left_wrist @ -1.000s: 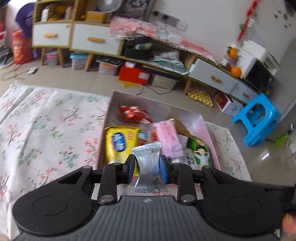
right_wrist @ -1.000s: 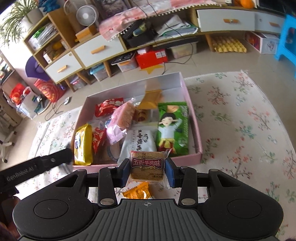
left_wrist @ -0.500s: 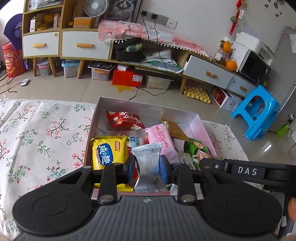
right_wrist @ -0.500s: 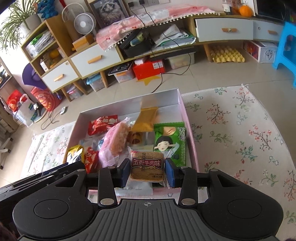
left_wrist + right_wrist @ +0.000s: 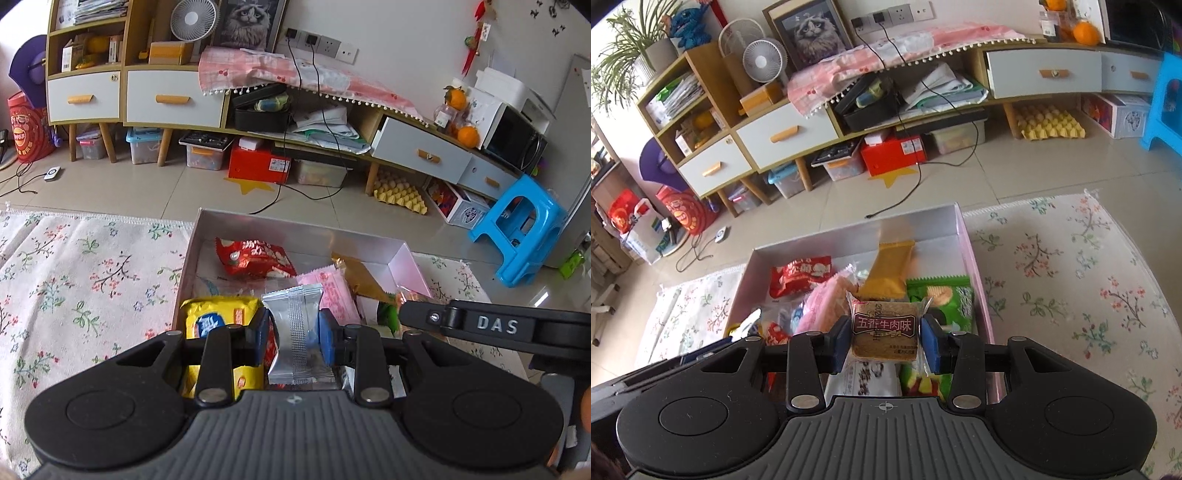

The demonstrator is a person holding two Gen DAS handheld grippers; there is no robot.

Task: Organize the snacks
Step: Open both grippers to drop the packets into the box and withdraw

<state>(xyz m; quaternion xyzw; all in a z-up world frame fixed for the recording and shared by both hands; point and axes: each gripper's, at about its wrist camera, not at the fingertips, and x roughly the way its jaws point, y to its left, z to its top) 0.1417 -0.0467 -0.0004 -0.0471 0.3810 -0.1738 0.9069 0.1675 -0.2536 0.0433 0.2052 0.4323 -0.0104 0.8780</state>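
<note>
Left gripper: my left gripper is pinching a silver foil sachet between its blue pads, jaws nearly closed on the crumpled middle.
Right gripper: my right gripper is clamping a brown biscuit packet with Chinese lettering, jaws set a little wider to suit its square shape.
Where they are hanging: I am holding both packets above the near end of the pink box, neither one let go yet.
Progress: I am judging the job well along, since most snacks are already lying inside and I am seeing none loose on the floral cloth in either view. These two drops are what is left, as far as I can tell.
Box contents, left side: a yellow packet is lying at the near left corner, a red bag further back.
Box contents, middle: a pink wrapper is resting beside my sachet, and a mustard-gold packet is leaning toward the far wall.
Box contents, right side: a green bag is lying against the right wall, with a white packet under my right jaws.
Order: everything is lying jumbled and overlapping, not in rows.
</note>
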